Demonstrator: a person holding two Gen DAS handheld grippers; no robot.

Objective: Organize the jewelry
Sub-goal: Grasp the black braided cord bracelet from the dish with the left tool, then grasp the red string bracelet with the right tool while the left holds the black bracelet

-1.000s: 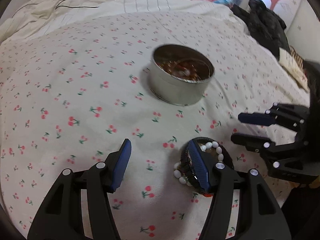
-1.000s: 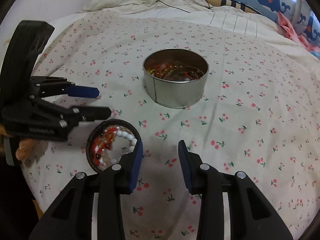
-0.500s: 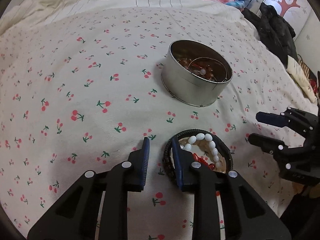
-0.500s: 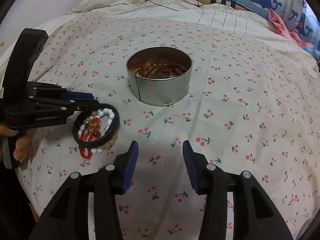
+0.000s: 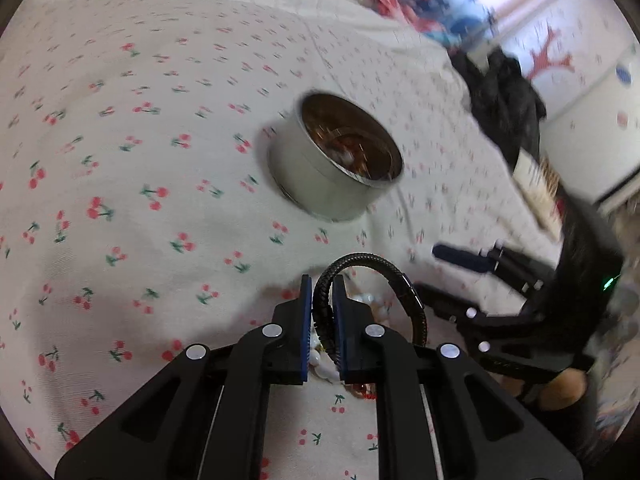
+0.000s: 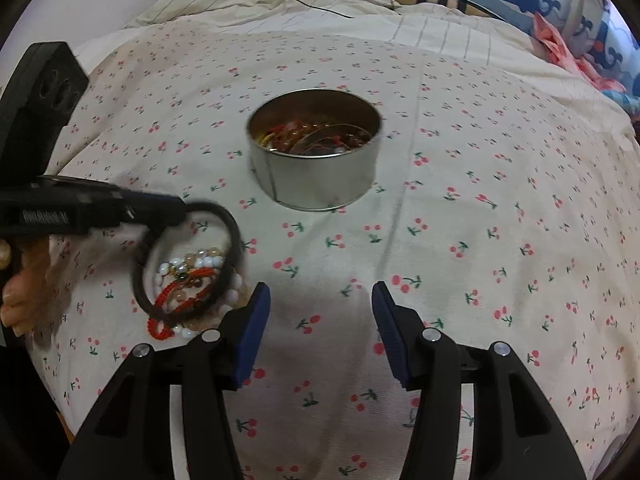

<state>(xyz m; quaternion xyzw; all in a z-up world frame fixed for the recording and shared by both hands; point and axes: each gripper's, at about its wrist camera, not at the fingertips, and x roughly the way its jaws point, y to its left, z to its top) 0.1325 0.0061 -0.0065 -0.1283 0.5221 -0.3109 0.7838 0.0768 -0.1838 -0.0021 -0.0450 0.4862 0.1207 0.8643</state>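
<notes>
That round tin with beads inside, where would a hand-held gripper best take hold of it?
By the rim of the tin, coming from above: one finger inside the open top, one outside the thin upright wall. The body looks too wide to span, judging by the right hand-held gripper, whose jaws are opening with nothing between them. Choose the near rim, away from the bracelets inside.

You are looking at a black braided bracelet (image 5: 374, 276) standing tilted on edge above a small heap of white, amber and red bead bracelets (image 6: 192, 284) lying on the bedspread. Beyond them a round metal tin (image 6: 316, 160) is sitting upright, open and holding a tangle of more jewelry.
</notes>
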